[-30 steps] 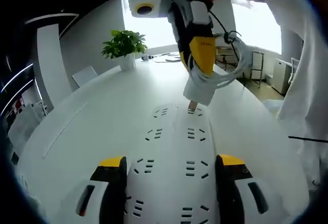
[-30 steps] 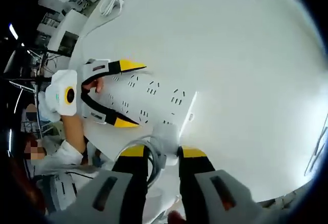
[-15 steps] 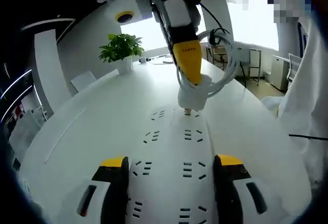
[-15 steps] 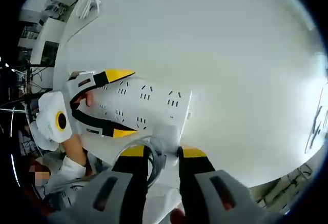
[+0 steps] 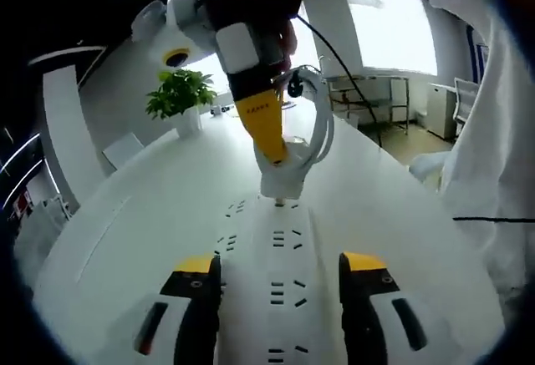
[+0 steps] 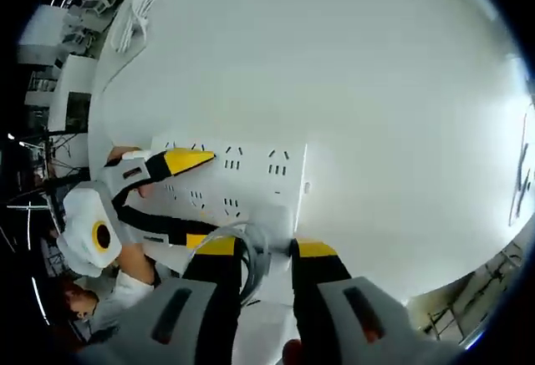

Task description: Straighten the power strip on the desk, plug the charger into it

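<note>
Risk: the charger (image 5: 280,173), center frame in the left gripper view, sits tilted over the far outlets of the power strip (image 5: 276,281); misaligned prongs could jam or skid the strip across the counter (image 5: 125,215). Right hand-held gripper (image 6: 266,248) is clenched on the charger and its coiled cable (image 5: 322,123). Left hand-held gripper (image 5: 280,269) grips the strip's near end, jaws spread to its width.

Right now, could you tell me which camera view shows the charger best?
The left gripper view: the charger shows whole, held in the right tongs above the power strip, its cable looped beside it. In the right gripper view, the charger is a partial white block at those tongs' tips.
</note>
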Tool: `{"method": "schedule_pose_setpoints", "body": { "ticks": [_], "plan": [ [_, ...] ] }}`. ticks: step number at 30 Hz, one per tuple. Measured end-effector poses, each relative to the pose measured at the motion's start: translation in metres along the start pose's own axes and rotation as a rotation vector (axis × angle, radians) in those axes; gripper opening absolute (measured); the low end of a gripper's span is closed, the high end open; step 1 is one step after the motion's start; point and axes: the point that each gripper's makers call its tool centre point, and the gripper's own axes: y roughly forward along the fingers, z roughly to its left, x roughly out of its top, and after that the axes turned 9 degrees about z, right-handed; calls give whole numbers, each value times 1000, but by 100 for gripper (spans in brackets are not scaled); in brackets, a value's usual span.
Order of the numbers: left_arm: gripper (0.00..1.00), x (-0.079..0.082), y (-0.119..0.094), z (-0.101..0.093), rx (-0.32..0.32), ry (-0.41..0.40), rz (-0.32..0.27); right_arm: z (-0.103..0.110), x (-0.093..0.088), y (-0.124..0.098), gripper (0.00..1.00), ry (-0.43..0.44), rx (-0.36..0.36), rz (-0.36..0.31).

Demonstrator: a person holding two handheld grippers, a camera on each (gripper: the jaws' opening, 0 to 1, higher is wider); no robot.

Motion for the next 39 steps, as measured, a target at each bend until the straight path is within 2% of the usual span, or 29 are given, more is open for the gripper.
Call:
{"method": "schedule_pose_setpoints", "body": {
  "ticks": [2, 5, 7, 10, 13, 20, 24, 28, 31, 32, 33, 34, 35, 39],
  "plan": [
    [56, 7, -3, -4, -16, 4, -34, 0, 0, 0, 22, -3, 0, 2],
    [57, 22, -5, -18, -80, 14, -98, -2, 3, -1, 22, 3, 13, 1],
    [57, 27, -1, -23, -83, 23, -108, -3, 3, -1, 23, 14, 27, 2],
    [58, 37, 11, -19, -38, 40, -118, -2, 2, -1, 23, 10, 33, -1],
    [58, 51, 14, -12, -12, 1, -174, -2, -1, 0, 23, 0, 33, -4],
    [53, 72, 21, -3, 75, 41, -203, -2, -1, 0, 23, -21, 44, -12],
    [51, 74, 22, -3, 83, 49, -219, 0, 0, -2, 23, -16, 69, -40],
    [46, 69, 28, -2, 105, 70, -206, 2, 2, -3, 23, -27, 94, -52],
    [49, 66, 33, -7, 89, 85, -189, 6, 2, -5, 15, -58, 105, -60],
    [50, 66, 34, -7, 93, 89, -187, 13, 2, -6, 12, -61, 145, -67],
    [49, 67, 34, -7, 95, 91, -199, 19, 6, -8, 11, -38, 176, -102],
    [49, 68, 34, -8, 93, 90, -205, 18, 11, -9, 10, -42, 171, -138],
    [49, 70, 34, -8, 95, 93, -216, 14, 7, -7, 10, -80, 136, -110],
    [49, 70, 34, -8, 91, 94, -223, 14, 11, -11, 10, -82, 167, -114]
  ]
}}
